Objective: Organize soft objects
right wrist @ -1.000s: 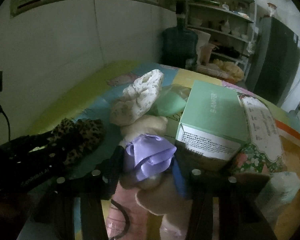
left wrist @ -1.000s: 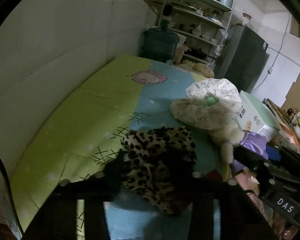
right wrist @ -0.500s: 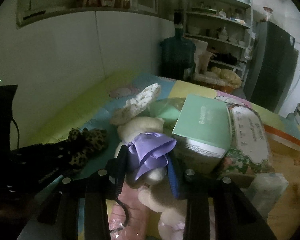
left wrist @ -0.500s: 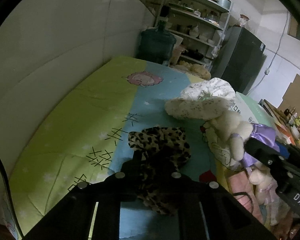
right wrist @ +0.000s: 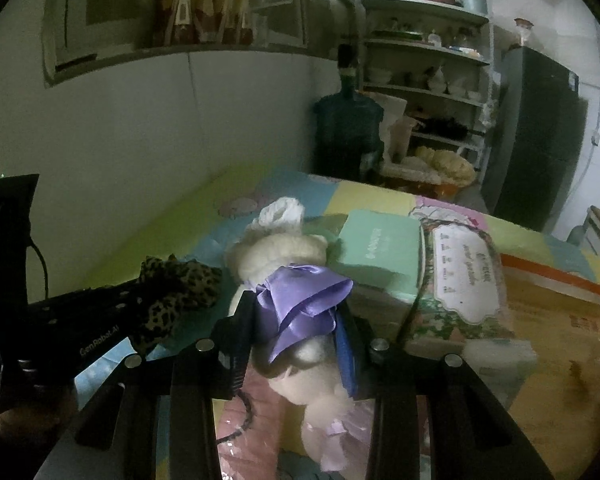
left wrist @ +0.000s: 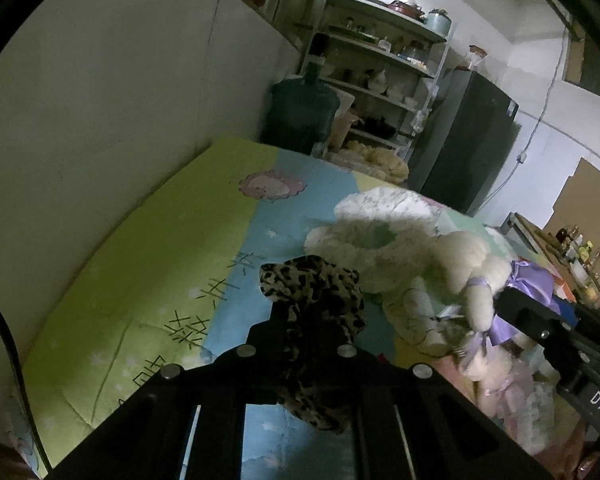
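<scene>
The left claw (left wrist: 308,328) is clenched on a leopard-print cloth (left wrist: 316,304), lifted above the bed (left wrist: 160,248). The right claw (right wrist: 296,328) is clamped on the cream plush toy (right wrist: 280,252) at its purple satin bow (right wrist: 300,300). A floral fabric hat (left wrist: 380,208) lies just beyond the toy. A mint-green box (right wrist: 380,240) sits right of it.

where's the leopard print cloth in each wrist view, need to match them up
Left wrist view: leopard print cloth low at centre, clamped in the left gripper.
Right wrist view: the cloth at left of centre, in the left gripper seen from the side, left of the plush toy.
Shared landmark: the dark water jug behind the bed.
</scene>
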Available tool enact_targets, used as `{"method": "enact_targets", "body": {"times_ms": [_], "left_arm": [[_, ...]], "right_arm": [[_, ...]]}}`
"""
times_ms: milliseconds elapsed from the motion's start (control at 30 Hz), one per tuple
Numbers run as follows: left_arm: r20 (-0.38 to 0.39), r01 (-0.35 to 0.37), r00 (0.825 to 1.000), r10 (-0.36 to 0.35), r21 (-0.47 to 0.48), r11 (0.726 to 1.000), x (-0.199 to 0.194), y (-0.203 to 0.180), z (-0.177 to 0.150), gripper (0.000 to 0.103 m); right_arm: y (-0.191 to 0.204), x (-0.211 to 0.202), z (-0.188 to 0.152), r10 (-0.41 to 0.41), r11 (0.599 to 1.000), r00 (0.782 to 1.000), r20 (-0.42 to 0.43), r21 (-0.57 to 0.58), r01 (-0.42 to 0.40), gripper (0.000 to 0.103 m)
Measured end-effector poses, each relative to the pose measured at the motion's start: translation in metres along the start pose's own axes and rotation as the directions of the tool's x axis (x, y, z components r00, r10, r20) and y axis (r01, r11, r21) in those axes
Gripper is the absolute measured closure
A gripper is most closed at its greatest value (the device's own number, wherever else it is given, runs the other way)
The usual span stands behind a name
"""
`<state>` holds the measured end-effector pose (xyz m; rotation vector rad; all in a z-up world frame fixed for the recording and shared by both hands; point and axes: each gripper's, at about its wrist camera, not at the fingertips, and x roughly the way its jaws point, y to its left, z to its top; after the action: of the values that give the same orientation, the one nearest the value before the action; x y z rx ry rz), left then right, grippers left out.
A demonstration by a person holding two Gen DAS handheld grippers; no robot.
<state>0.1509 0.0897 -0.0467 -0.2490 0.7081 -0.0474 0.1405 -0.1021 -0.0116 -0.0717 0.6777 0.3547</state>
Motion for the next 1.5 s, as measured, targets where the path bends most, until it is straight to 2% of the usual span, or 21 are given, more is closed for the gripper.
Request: {"method": "enact_targets", "body": {"times_ms": [400,667,1033,1233,1500], "left_arm": [[0.079,0.038,0.996,-0.042,0.040,0.998,-0.029,-0.023,0.014,0.094],[0.107,0.087,0.990,-0.096,0.085,0.993,-0.036,-0.057,0.019,0.094],[0.091,0.198,0.972,-0.215,0.166,0.966,-0.032,-0.124,0.022,0.094],[0.077,0.229,0.966,-0.248,0.199,0.953,-0.031,-0.154,0.018,0.094],[0.063,0.242,0.963,-0.262,0.227,0.943,-0.027,-0.174,0.013,0.094]], "right_arm": [[-0.011,-0.034,0.002,-0.016,1.000,0.997,0.070,0.016,0.015,0.066],[-0.027,-0.053,0.001,-0.053,0.998,0.993,0.107,0.051,0.048,0.066],[-0.069,-0.086,-0.008,-0.136,0.985,0.980,0.146,0.128,0.117,0.066],[-0.093,-0.100,-0.012,-0.173,0.975,0.973,0.152,0.165,0.148,0.066],[-0.123,-0.120,-0.026,-0.226,0.958,0.961,0.157,0.215,0.190,0.066]]}}
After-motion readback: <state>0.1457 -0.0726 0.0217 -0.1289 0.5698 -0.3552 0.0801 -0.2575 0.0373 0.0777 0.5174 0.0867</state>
